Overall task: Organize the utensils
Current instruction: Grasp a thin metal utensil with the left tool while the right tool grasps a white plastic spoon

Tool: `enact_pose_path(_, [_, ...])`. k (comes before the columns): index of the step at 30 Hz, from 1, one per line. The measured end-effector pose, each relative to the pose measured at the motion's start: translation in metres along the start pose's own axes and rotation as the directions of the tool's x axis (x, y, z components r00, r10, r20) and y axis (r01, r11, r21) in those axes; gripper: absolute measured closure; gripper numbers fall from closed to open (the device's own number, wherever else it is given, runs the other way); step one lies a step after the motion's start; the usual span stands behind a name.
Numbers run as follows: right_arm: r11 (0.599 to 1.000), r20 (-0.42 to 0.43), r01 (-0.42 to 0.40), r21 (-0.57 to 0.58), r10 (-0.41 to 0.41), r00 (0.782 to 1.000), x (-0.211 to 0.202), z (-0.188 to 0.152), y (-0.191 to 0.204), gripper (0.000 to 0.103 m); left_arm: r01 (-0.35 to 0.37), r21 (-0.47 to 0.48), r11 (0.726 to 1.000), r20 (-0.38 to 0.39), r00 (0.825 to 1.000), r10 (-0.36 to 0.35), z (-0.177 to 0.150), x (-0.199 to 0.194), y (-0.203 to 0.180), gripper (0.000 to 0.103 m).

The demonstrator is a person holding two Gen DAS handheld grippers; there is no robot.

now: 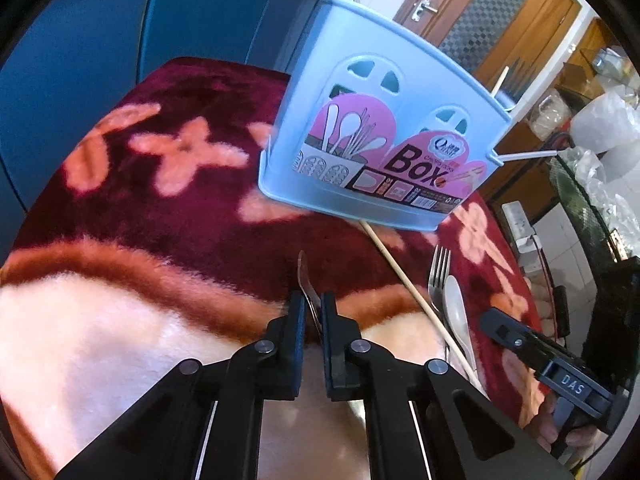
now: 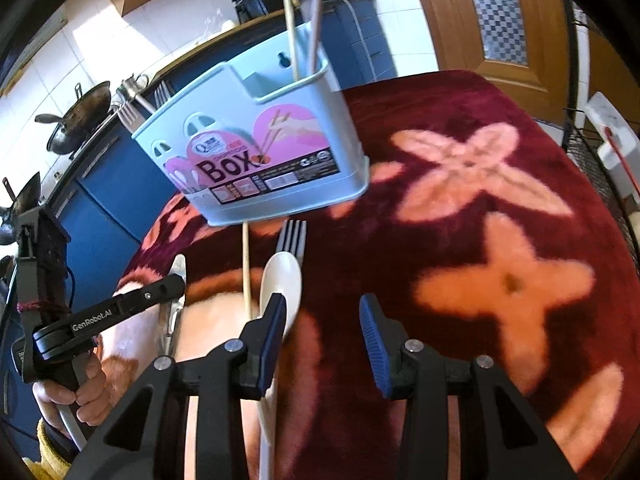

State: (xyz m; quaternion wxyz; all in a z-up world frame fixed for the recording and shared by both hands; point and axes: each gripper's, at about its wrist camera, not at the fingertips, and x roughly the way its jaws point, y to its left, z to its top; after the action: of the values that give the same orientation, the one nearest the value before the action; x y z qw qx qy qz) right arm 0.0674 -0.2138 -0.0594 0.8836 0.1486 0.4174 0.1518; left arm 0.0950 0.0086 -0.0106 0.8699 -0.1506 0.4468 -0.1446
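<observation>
Floral blanket (image 2: 500, 240) | blue utensil box (image 2: 256, 136): chopsticks (image 2: 291, 36), forks (image 2: 130, 114) upright

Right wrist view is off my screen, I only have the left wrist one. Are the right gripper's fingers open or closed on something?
Observer: Open. The right gripper holds nothing; one finger overlaps the white spoon.
Operator: What's inside the box on its far side?
Observer: Two chopsticks stand in the small end compartment of the blue utensil box.
Operator: Anything at the other end?
Observer: Fork tines stick up there.
</observation>
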Motion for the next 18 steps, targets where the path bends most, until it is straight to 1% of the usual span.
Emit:
enact_pose_path(3, [1.000,-0.025,-0.014,-0.016,0.013,1.000,0.006,0.003,0.004,0.064,-0.013,0.012,1.000,0.026,1.000,0.013,0.002,-0.007,0.000,0.097])
enact_pose_path(7, [0.999,-0.058,-0.019,-0.044,0.016,0.998,0.014,0.007,0.010,0.066,-0.035,0.033,0.999,0.066,0.997,0.033,0.005,-0.015,-0.001,0.097])
enact_pose_path(10, [0.997,-0.078,-0.007,-0.076,0.001,0.997,0.021,0.009,0.015,0.069,-0.044,0.045,0.998,0.084,0.996,0.040,0.006,-0.020,-0.001,0.097])
enact_pose_path(13, [0.994,-0.081,0.018,-0.105,-0.027,0.996,0.026,0.011,0.018,0.081,-0.049,0.057,0.997,0.101,0.994,0.043,0.007,-0.023,-0.003,0.097])
enact_pose_path(15, [0.994,-0.090,0.007,-0.113,-0.017,0.996,0.028,0.013,0.019,0.089,-0.048,0.064,0.997,0.108,0.993,0.041,0.006,-0.026,-0.004,0.097])
enact_pose_path(18, [0.995,-0.094,-0.010,-0.100,0.001,0.996,0.028,0.016,0.017,0.095,-0.045,0.070,0.997,0.118,0.992,0.036,0.007,-0.029,-0.005,0.097])
